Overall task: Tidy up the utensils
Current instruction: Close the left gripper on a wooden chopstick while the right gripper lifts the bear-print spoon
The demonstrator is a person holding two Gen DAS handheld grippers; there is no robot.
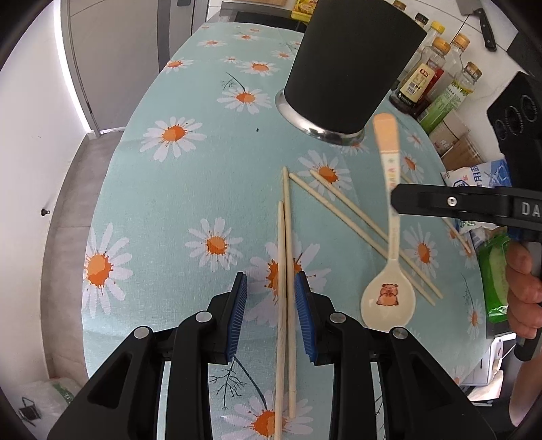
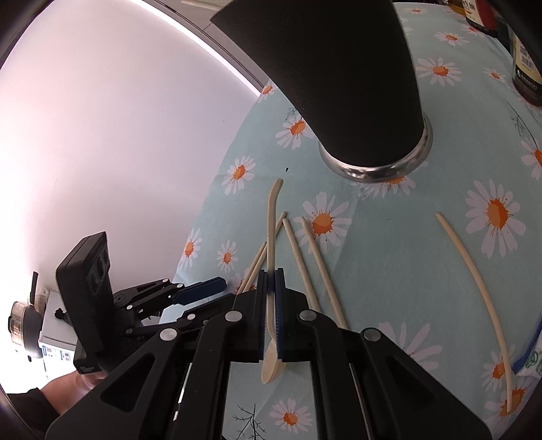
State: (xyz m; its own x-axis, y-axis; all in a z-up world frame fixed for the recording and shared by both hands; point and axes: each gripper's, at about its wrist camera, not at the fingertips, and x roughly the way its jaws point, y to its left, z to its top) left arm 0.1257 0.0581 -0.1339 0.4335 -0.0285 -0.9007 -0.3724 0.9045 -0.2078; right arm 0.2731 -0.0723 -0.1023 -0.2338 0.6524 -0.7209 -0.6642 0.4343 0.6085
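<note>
A black utensil holder (image 1: 349, 64) with a steel base stands at the back of the daisy tablecloth (image 1: 176, 216); it also shows in the right wrist view (image 2: 355, 84). My right gripper (image 2: 270, 301) is shut on the handle of a cream spoon (image 2: 269, 358) with a bear print (image 1: 389, 294), held above the cloth. My left gripper (image 1: 270, 298) is open, its blue pads either side of a pair of chopsticks (image 1: 284, 270) lying on the cloth. Another pair of chopsticks (image 1: 355, 223) lies to the right. A single chopstick (image 2: 481, 291) lies further right.
Sauce and oil bottles (image 1: 437, 78) stand behind the holder at the table's right edge. Packets (image 1: 491, 277) crowd the right side. A knife (image 1: 484, 23) hangs on the back wall. The table's left edge drops to the floor (image 1: 67, 210).
</note>
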